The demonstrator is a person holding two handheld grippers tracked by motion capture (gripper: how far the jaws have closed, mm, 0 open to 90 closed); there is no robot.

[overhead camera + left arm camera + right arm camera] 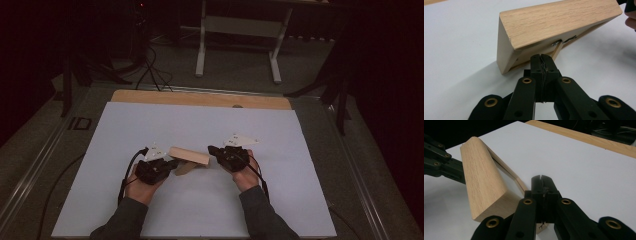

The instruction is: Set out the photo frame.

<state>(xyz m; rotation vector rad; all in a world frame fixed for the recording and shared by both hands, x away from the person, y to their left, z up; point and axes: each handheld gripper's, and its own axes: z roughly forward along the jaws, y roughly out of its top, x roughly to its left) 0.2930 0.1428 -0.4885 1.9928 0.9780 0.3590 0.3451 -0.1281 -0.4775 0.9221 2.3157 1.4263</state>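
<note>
- The wooden box [189,156] sits mid-bench on the white sheet [200,125], tilted, its open underside largely hidden.
- Its long axis runs left to right between the two grippers.
- Left gripper [541,60]: fingers pressed together, seemingly pinching a thin inner wooden strip [557,51]; the contact is hard to make out.
- Right gripper [541,181]: fingers pressed together at the box's right end, where a thin wooden edge [520,182] passes beneath them.

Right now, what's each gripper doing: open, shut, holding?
Left gripper: shut, tips at the wooden frame; grip on it unclear.
Right gripper: shut beside the frame; grip unclear.
</note>
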